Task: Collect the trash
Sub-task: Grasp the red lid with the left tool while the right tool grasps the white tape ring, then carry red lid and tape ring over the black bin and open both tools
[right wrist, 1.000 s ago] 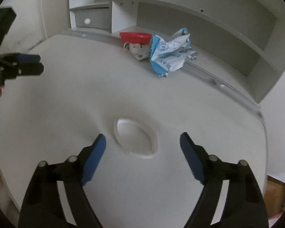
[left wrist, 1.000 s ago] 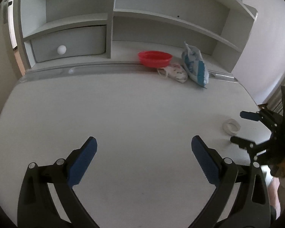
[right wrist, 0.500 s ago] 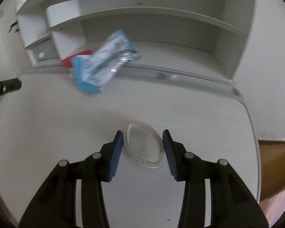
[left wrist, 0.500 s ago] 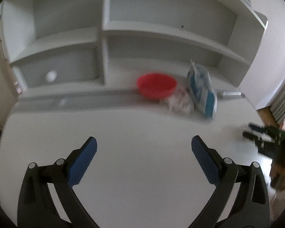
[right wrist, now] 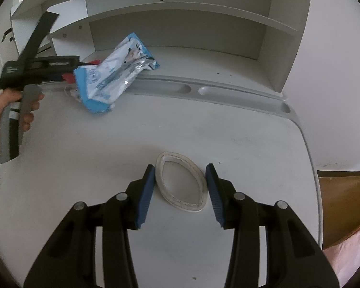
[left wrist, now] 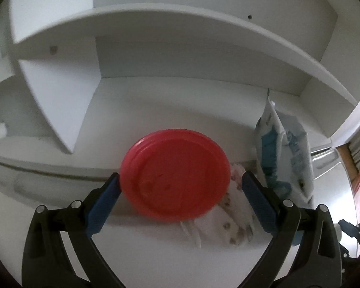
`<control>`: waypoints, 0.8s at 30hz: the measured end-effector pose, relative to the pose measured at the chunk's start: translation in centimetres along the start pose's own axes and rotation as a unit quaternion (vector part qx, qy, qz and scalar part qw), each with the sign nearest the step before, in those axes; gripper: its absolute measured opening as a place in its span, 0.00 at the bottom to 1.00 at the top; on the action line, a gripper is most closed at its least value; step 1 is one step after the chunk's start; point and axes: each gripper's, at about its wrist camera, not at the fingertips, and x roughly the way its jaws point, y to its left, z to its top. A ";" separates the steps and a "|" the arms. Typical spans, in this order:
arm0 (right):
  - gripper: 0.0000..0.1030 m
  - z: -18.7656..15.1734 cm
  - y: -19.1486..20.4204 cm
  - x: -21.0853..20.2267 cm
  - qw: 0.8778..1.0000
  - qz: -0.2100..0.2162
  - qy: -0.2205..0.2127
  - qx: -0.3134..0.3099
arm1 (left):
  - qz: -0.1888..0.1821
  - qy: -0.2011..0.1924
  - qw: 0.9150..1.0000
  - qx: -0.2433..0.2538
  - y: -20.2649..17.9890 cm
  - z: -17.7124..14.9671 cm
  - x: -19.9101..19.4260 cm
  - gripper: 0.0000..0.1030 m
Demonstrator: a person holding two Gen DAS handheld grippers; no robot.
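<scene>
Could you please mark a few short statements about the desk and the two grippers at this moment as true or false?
1. The red bowl lies between the left gripper's open fingers. True.
2. The blue and white bag lies inside the red bowl. False: it lies beside the bowl, on the desk and its back ledge.
3. The squashed white ring lies between the right gripper's fingers. True.
4. The right gripper has lifted the ring off the desk. False: the ring lies flat on the desk.
5. The shelf behind the bag is packed with books. False: no books show there.
</scene>
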 end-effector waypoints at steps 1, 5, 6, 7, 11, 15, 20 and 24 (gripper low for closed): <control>0.42 0.0 -0.1 0.0 1.000 0.000 0.000 0.005 | -0.007 -0.001 1.000 0.002 0.0 0.0 0.2 0.88; 0.42 0.0 -0.5 0.0 1.000 0.002 0.000 0.020 | -0.035 -0.013 0.999 0.000 0.5 -0.5 -0.6 0.76; 0.42 0.0 -0.4 -0.1 1.000 0.001 -0.001 0.020 | -0.036 -0.018 0.999 -0.001 0.7 -0.7 -1.0 0.76; 0.42 0.0 -0.3 0.0 1.000 -0.004 0.000 0.018 | -0.034 -0.023 0.999 -0.001 0.8 -0.8 -1.4 0.76; 0.42 -0.1 0.1 -0.1 1.000 -0.012 -0.001 0.015 | -0.032 -0.039 0.999 -0.009 1.7 -1.9 -3.7 0.76; 0.42 -0.1 -0.4 0.0 1.000 -0.007 -0.002 0.030 | -0.038 -0.044 0.998 0.000 1.6 -3.3 -6.0 0.76; 0.42 -0.8 -1.5 -0.9 0.997 0.024 -0.018 0.067 | -0.055 -0.063 0.996 0.029 -0.1 -5.8 -9.6 0.76; 0.42 -2.7 -3.8 -4.6 0.988 0.068 -0.050 0.126 | -0.102 -0.086 0.989 0.071 -4.7 -6.6 -13.1 0.76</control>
